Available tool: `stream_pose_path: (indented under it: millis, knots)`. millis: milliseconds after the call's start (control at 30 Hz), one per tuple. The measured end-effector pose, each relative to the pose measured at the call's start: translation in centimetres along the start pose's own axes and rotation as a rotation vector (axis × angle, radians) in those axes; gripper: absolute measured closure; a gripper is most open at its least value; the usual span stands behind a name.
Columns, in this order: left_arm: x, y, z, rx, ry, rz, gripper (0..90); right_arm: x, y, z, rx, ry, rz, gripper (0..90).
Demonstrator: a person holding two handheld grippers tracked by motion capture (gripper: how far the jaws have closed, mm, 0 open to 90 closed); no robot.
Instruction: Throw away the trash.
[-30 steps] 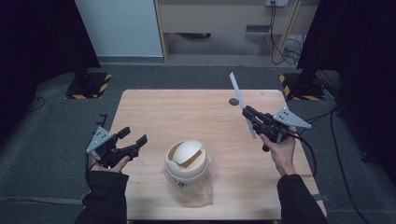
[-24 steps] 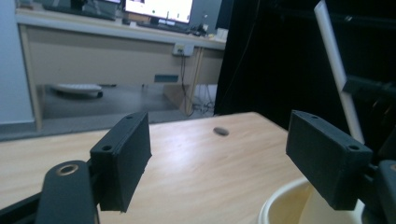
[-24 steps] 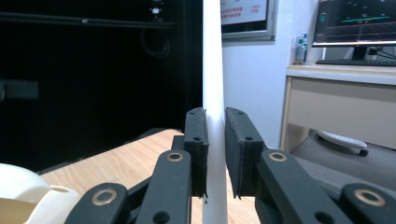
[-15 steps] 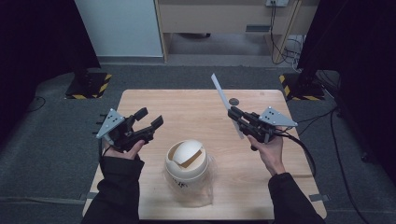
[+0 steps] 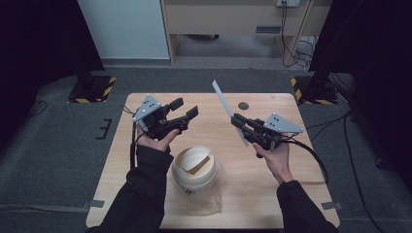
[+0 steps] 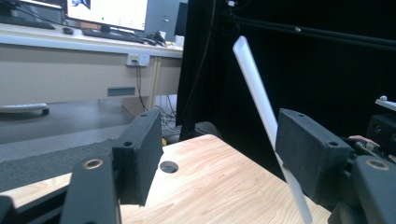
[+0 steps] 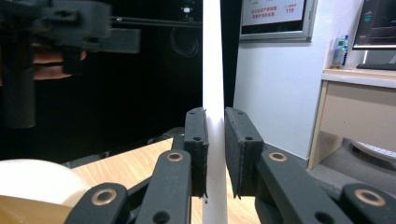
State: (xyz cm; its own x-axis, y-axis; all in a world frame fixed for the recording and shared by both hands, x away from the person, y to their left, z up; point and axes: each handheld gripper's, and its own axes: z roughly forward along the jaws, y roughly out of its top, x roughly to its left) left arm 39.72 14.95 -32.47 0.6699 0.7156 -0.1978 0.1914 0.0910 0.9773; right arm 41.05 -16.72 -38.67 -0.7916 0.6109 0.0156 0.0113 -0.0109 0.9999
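Wooden bench (image 5: pixel 252 179) carries a lidded tub (image 5: pixel 194 170) near the person. Right gripper (image 5: pixel 241 124) is clamped on a white strip (image 5: pixel 224 103) near its lower end; the strip's long axis rises off the bench, leaning up toward the far side, free end uppermost. Left gripper (image 5: pixel 184 108) is empty, its jaws having just been closing, though a wide gap remains. Risk, I judge: a pinch so near one end lets the strip pivot or slip if the left gripper knocks it
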Motion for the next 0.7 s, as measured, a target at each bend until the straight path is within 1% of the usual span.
stream_pose_path:
  millis: [67, 100, 133, 200, 233, 300, 367, 433, 533, 567, 667, 700]
  knots:
    - [-0.1, 0.0, 0.3, 0.003, -0.004, -0.001, 32.8, 0.1, -0.1, 0.1, 0.002, 0.006, 0.002, 79.6]
    - [-0.4, 0.1, 1.0, 0.01, -0.011, -0.008, 33.4, 0.2, -0.2, 0.2, 0.001, 0.012, 0.007, 79.7]
    - [-0.5, 0.2, 1.2, 0.013, -0.014, -0.006, 34.2, 0.3, -0.2, 0.2, -0.001, 0.015, 0.007, 79.6]
    - [-1.0, 0.3, 1.7, 0.013, -0.023, -0.009, 35.8, 0.3, -0.2, 0.2, -0.007, 0.025, 0.014, 79.6]
    - [-1.0, 0.3, 1.7, 0.013, -0.023, -0.009, 36.7, 0.3, -0.2, 0.2, -0.007, 0.025, 0.014, 79.6]
    - [-1.5, 0.4, 2.2, 0.01, -0.034, -0.009, 38.4, 0.3, -0.2, 0.2, -0.013, 0.038, 0.019, 79.6]
    - [-2.0, 0.5, 2.7, 0.01, -0.043, -0.019, 39.2, 0.3, -0.2, 0.2, -0.013, 0.039, 0.018, 79.6]
    - [-2.6, 0.6, 3.3, 0.017, -0.054, -0.017, 41.3, 0.3, -0.1, 0.1, -0.017, 0.048, 0.017, 79.6]
    - [-3.0, 0.7, 3.6, 0.016, -0.058, -0.012, 43.5, 0.4, -0.1, 0.1, -0.02, 0.06, 0.023, 79.7]
    - [-3.3, 0.7, 3.8, 0.016, -0.06, -0.009, 46.5, 0.5, -0.1, 0.1, -0.024, 0.074, 0.028, 79.6]
    - [-3.4, 0.7, 3.9, 0.02, -0.058, -0.01, 50.4, 0.5, -0.1, 0.1, -0.03, 0.084, 0.031, 79.7]
    - [-3.4, 0.7, 4.0, 0.023, -0.059, -0.012, 50.4, 0.5, -0.1, 0.1, -0.034, 0.09, 0.034, 79.7]
